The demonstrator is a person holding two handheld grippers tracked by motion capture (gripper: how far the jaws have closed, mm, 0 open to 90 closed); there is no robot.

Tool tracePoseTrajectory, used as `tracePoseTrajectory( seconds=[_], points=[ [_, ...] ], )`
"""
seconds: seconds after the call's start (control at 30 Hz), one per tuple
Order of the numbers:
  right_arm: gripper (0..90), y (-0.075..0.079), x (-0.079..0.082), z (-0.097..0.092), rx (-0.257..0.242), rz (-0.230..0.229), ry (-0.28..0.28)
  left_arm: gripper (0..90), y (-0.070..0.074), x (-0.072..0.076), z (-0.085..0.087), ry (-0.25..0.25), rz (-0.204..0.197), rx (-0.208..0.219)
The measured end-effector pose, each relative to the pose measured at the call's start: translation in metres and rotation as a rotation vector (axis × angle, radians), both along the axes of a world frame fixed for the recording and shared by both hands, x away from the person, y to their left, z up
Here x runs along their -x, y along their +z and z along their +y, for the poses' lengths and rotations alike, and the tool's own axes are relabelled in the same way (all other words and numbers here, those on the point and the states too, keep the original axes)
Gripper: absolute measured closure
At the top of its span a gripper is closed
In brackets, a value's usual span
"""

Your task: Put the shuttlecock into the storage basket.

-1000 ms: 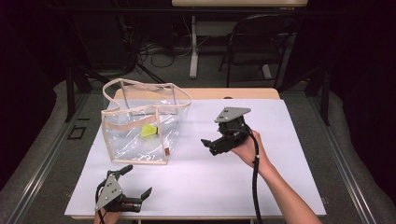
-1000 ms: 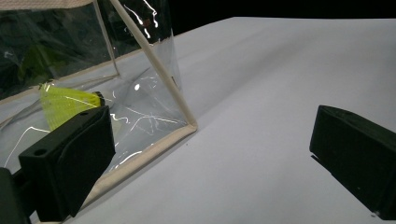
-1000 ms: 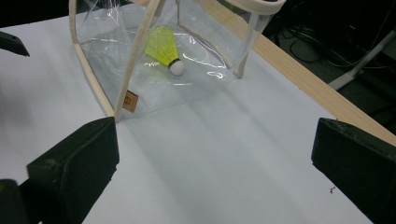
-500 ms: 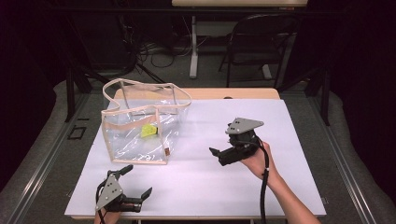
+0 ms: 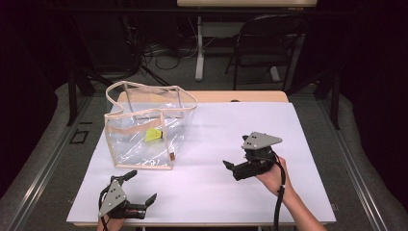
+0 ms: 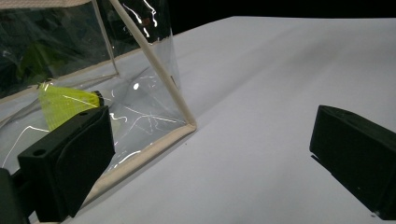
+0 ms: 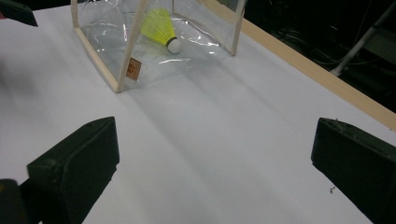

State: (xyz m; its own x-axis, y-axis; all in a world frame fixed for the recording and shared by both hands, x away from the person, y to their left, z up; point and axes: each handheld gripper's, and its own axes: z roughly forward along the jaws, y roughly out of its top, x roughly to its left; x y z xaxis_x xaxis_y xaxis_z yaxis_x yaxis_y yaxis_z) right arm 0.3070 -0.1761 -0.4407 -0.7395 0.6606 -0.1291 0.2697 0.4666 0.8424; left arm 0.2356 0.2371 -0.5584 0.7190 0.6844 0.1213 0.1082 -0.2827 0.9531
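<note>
A clear plastic bag with beige trim stands open-topped on the left of the white table. Inside it lies a yellow shuttlecock with a white cork. My left gripper rests near the front edge, just in front of the bag, open and empty. In the left gripper view the bag's corner and the shuttlecock sit beyond the left gripper. My right gripper is held right of centre, open, pointing left toward the bag. The right gripper view shows the bag and shuttlecock far ahead of the right gripper.
A small brown tag hangs on the bag's near corner. The table's wooden far edge shows behind the white cover. A dark chair and a table leg with cables stand beyond. White surface lies between the two grippers.
My right gripper has drawn back to the right and toward the near edge, away from the bag. The left gripper and the bag have stayed put.
</note>
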Motion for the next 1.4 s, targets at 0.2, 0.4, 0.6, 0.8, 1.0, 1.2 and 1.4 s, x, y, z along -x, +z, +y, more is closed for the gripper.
tracePoseTrajectory(
  seconds=[0.2,0.4,0.6,0.8,1.0,1.2,1.4],
  points=[
    [0.5,-0.007,0.007,-0.006,-0.006,-0.004,-0.008,0.0,0.000,0.000,0.000,-0.001,-0.001,-0.001],
    [0.6,-0.017,0.017,-0.016,-0.015,-0.023,-0.015,0.0,0.000,0.000,0.000,-0.003,-0.001,-0.003],
    [0.6,-0.024,0.023,-0.023,-0.028,-0.037,-0.015,0.0,0.000,0.000,0.000,-0.002,0.000,-0.002],
    [0.5,-0.035,0.030,-0.028,-0.030,-0.049,-0.018,0.0,0.000,0.000,0.000,-0.005,-0.001,-0.006],
    [0.6,-0.046,0.038,-0.033,-0.011,-0.066,-0.013,0.0,0.000,0.000,0.000,-0.002,-0.001,-0.004],
    [0.5,-0.059,0.046,-0.038,-0.006,-0.081,-0.019,0.0,0.000,0.000,-0.001,-0.005,0.000,-0.005],
    [0.5,-0.065,0.052,-0.042,0.001,-0.093,-0.027,0.0,0.000,0.000,-0.001,-0.005,0.001,-0.004]
  ],
)
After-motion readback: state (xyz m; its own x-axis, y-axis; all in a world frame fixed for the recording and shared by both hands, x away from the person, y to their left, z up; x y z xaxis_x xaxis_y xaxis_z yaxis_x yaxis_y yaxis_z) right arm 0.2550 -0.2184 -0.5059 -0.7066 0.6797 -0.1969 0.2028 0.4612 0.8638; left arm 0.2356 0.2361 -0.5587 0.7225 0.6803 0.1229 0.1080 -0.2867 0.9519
